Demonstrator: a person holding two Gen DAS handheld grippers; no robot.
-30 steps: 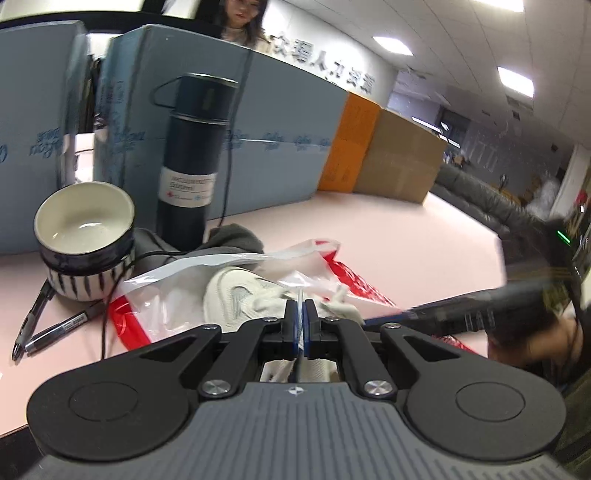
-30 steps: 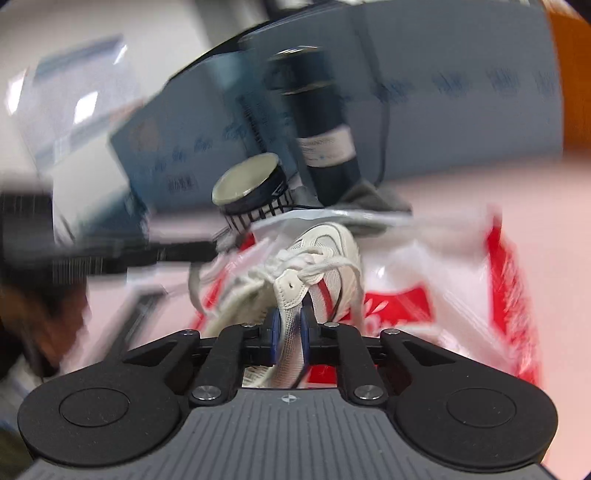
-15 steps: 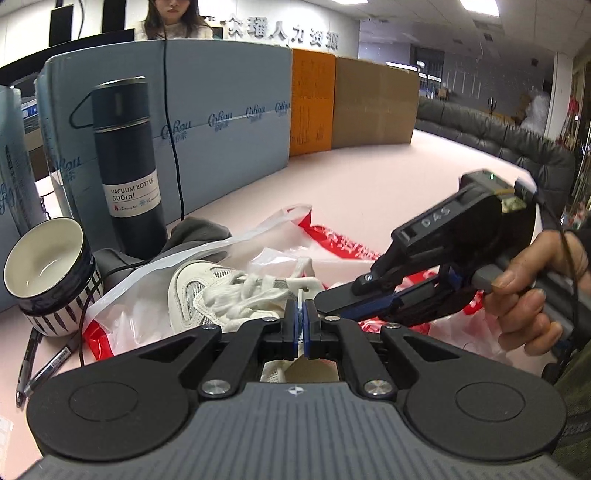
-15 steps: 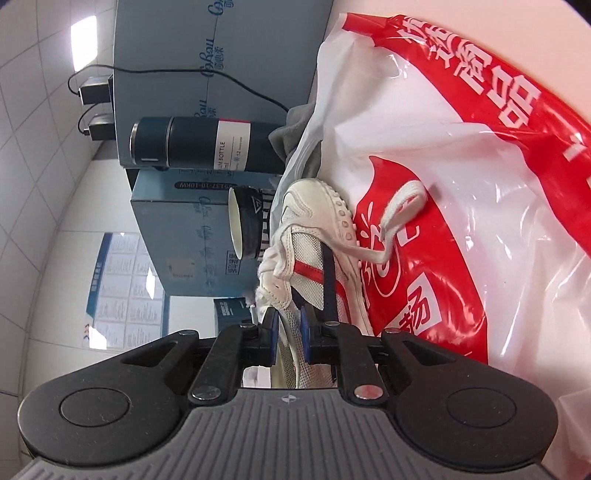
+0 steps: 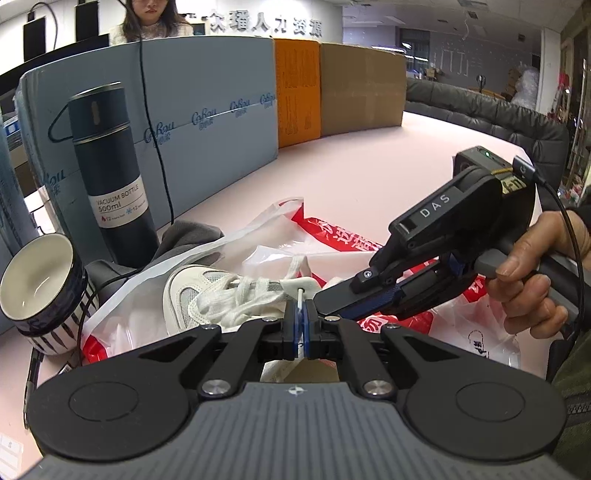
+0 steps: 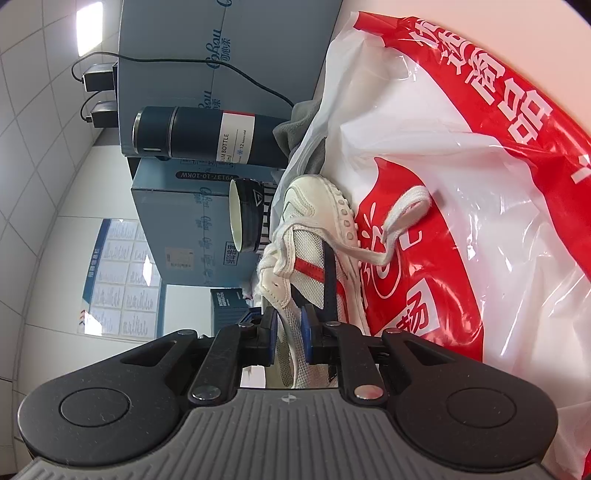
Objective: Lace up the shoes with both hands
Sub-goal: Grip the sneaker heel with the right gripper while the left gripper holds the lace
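A white sneaker with a red stripe lies on a red and white plastic bag. My left gripper is shut on the stiff tip of the white lace, just in front of the shoe's eyelets. My right gripper is rolled onto its side and pinches the mesh edge of the shoe's upper between its blue pads. In the left wrist view it reaches in from the right, held by a hand. A loose lace loop rests on the bag.
A dark vacuum bottle, a striped bowl, grey cloth and pens crowd the shoe's far and left sides. Blue partition boards with a cable stand behind; a person sits beyond. Pink tabletop stretches right.
The right gripper swung in from the right, rolled onto its side and closed on the shoe's upper. The left gripper rolled level, still holding the lace tip.
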